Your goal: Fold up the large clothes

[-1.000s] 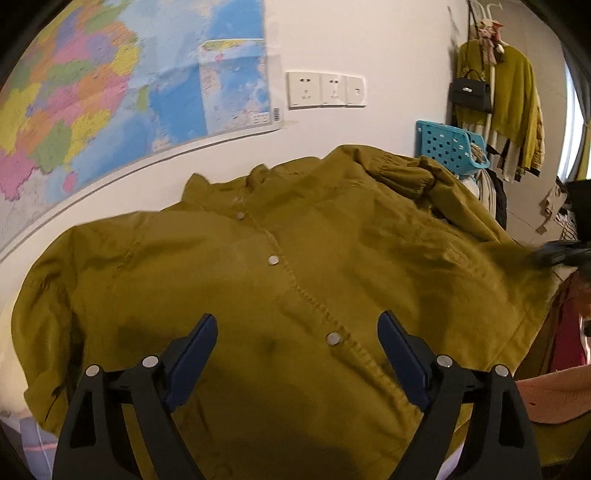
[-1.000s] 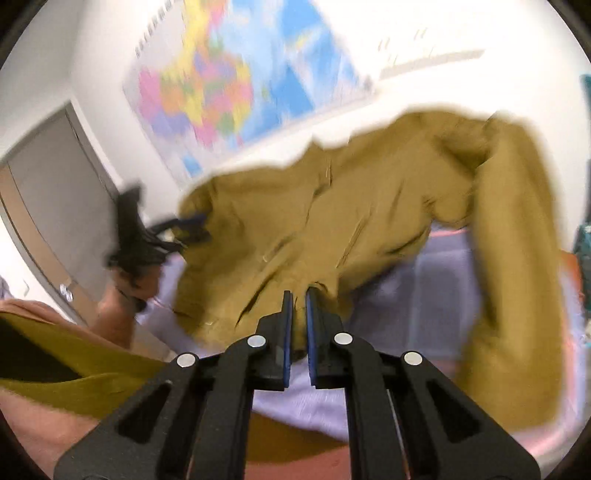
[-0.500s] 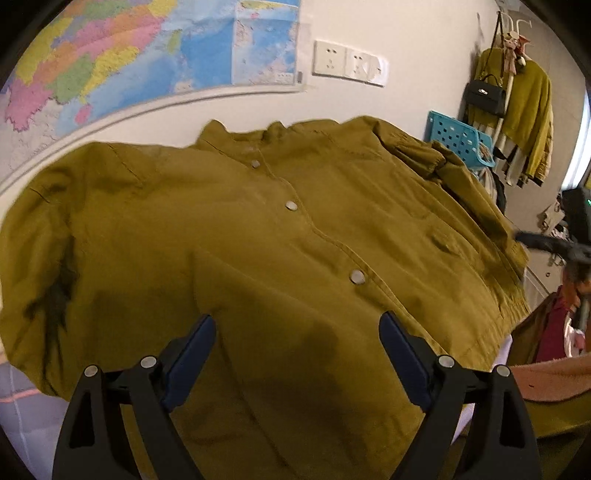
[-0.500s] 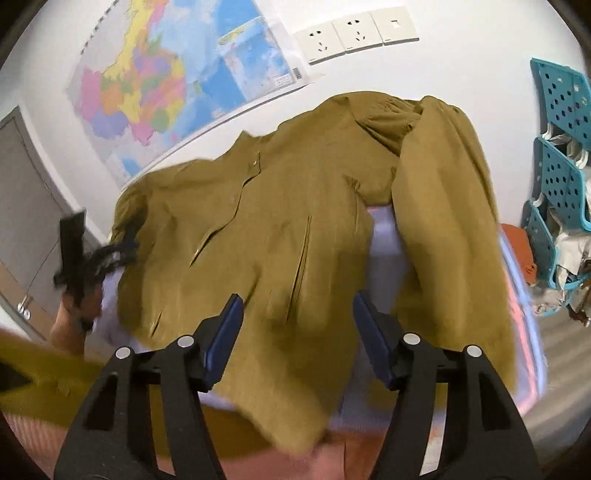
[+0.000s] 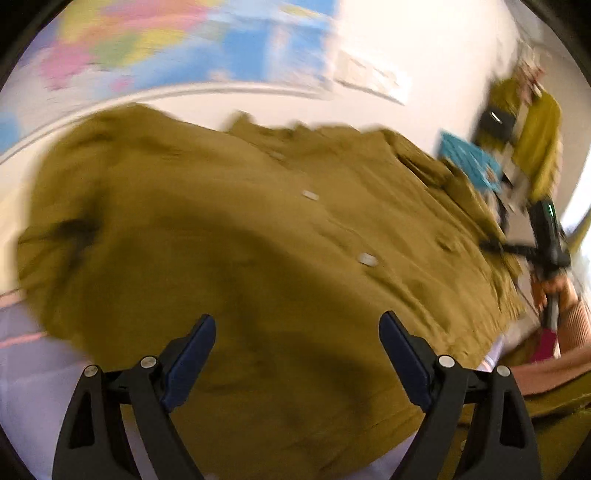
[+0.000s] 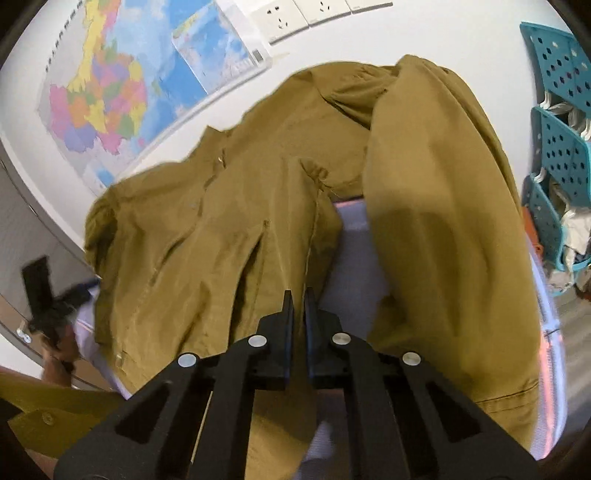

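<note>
A big mustard-yellow jacket [image 5: 258, 258] lies spread out, front side up, on a pale purple sheet [image 6: 354, 251]. Its collar points toward the white wall, and a row of small silver snaps [image 5: 367, 259] runs down its middle. The left wrist picture is blurry.

The left tool [image 5: 297, 363] hangs just above the bottom part of the jacket. Its two blue pads [image 5: 190, 363] stand wide apart, and nothing is between them. Its dark shadow falls on the cloth below.

The right tool [image 6: 298, 314] is at the bottom edge of the jacket, near the side seam. Its jaws have just been closing, and now they sit almost together with only a thin gap. The jacket cloth lies right at the tips and runs under the tool, and it looks like a thin bit of the edge is pinched there. One long sleeve [image 6: 443, 221] lies beside this tool, with a strip of the purple sheet showing between the sleeve and the jacket body.

A colourful map [image 6: 122, 92] hangs on the wall behind the jacket, with white wall sockets [image 6: 280, 18] beside it. Blue baskets with holes [image 6: 561, 140] stand on the far right side. From the right wrist, the left tool shows small and dark at the left edge, held in a hand [image 6: 59, 347].
</note>
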A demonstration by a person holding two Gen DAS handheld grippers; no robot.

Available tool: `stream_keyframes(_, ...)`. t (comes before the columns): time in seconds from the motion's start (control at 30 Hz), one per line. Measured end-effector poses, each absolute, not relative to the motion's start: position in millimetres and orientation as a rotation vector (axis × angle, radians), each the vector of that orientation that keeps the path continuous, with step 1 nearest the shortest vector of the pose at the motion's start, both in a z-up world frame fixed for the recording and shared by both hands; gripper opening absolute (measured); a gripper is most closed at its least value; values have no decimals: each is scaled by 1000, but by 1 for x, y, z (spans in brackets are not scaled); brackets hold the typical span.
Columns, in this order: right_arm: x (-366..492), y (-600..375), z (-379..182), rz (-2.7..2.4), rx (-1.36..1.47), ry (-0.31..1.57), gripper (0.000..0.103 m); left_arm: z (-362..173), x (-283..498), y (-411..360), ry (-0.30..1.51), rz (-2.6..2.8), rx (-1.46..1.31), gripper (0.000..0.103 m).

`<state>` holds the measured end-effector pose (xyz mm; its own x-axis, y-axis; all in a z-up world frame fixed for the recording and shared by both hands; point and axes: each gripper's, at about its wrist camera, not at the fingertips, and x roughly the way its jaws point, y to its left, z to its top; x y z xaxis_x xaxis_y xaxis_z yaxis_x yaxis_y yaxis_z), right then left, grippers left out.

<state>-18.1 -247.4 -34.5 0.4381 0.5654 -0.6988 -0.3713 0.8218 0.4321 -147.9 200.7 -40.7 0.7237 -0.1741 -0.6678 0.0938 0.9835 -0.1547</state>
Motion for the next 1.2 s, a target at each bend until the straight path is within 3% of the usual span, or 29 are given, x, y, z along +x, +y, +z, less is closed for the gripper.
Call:
stream_keyframes(0.17, -15, -250, -44, 594, 276, 971, 7, -63, -158, 233, 848, 24, -121, 92)
stream_keyframes(0.23, -17, -253, -42, 570, 274, 964, 25, -78, -156, 234, 906, 29, -134, 92)
stream_keyframes(0.27, -18, -255, -40, 569, 273, 961, 27, -86, -154, 233, 924, 33, -140, 91)
stream_keyframes(0.33, -23, -264, -29, 552, 276, 927, 42, -90, -155, 232, 923, 40, -132, 91)
stream_keyframes(0.37, -24, -265, -23, 551, 276, 909, 42, -90, -156, 231, 919, 39, -134, 91)
stream_keyframes(0.43, -28, -275, -8, 542, 275, 857, 51, -88, -157, 232, 918, 38, -138, 84)
stream_keyframes(0.5, -29, -282, 3, 538, 287, 814, 57, -84, -162, 232, 911, 20, -144, 67)
stream_keyframes(0.6, -27, -277, 6, 584, 304, 809, 58, -78, -169, 231, 897, 36, -141, 66)
stream_keyframes(0.63, -27, -267, 4, 604, 286, 818, 58, -78, -171, 236, 905, 53, -161, 69)
stream_keyframes(0.67, -28, -259, 3, 617, 266, 823, 58, -78, -170, 238, 913, 62, -181, 78)
stream_keyframes(0.7, -31, -243, 3, 659, 224, 823, 58, -79, -172, 245, 916, 72, -219, 79)
stream_keyframes(0.97, -88, -64, 12, 1180, -147, 787, 63, -69, -199, 263, 860, 57, -307, 79)
stream_keyframes(1.2, -152, 84, -23, 1463, -507, 749, 61, -69, -208, 269, 838, 81, -333, 79)
